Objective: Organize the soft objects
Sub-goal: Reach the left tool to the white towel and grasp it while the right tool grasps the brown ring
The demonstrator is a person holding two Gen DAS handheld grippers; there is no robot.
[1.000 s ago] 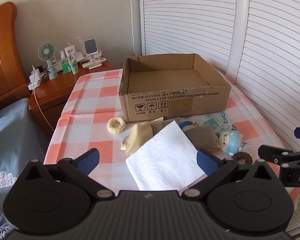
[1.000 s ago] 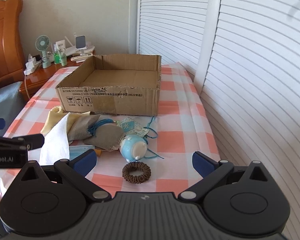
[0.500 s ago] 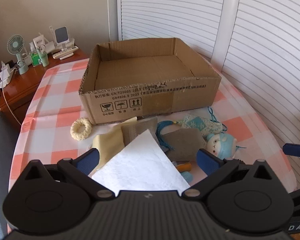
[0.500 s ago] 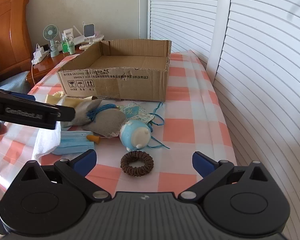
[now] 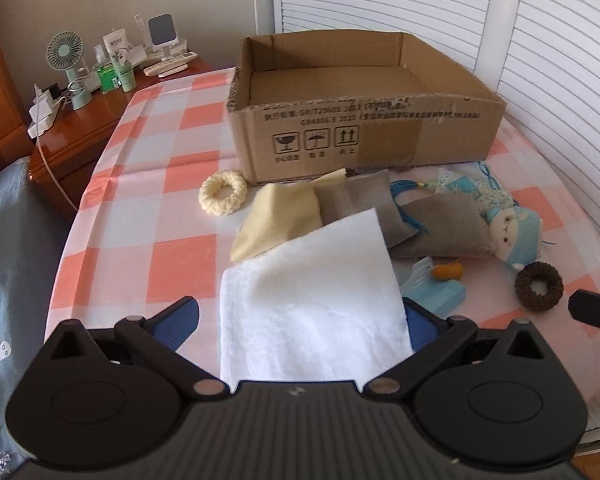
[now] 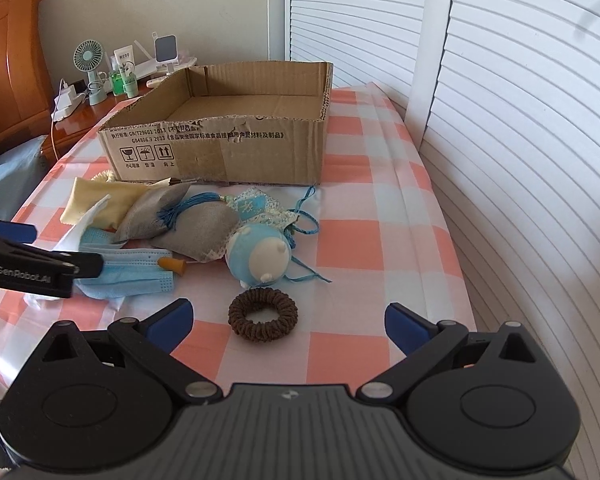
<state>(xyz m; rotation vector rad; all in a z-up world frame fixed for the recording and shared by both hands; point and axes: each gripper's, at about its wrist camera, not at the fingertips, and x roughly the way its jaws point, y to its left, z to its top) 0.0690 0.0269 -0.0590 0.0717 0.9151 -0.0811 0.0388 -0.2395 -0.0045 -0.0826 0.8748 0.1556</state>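
Note:
An open empty cardboard box (image 5: 364, 120) (image 6: 220, 136) stands at the back of the checked table. In front of it lies a pile of soft things: a white cloth (image 5: 312, 304), a yellow cloth (image 5: 278, 220), grey pouches (image 6: 196, 232), a blue plush doll (image 6: 258, 256), a blue face mask (image 6: 132, 276), a cream ring (image 5: 223, 193) and a brown hair ring (image 6: 263, 314). My left gripper (image 5: 300, 320) is open, its fingers either side of the white cloth's near end. My right gripper (image 6: 288, 324) is open, just in front of the brown ring.
A wooden nightstand (image 5: 80, 120) at the back left holds a small fan (image 5: 65, 68), bottles and a charger. White louvred doors (image 6: 520, 120) run along the right side. A bed with blue bedding (image 5: 4, 260) lies to the left.
My left gripper has moved left and closer to the white cloth, which now lies between its fingers. My right gripper has edged toward the brown ring.

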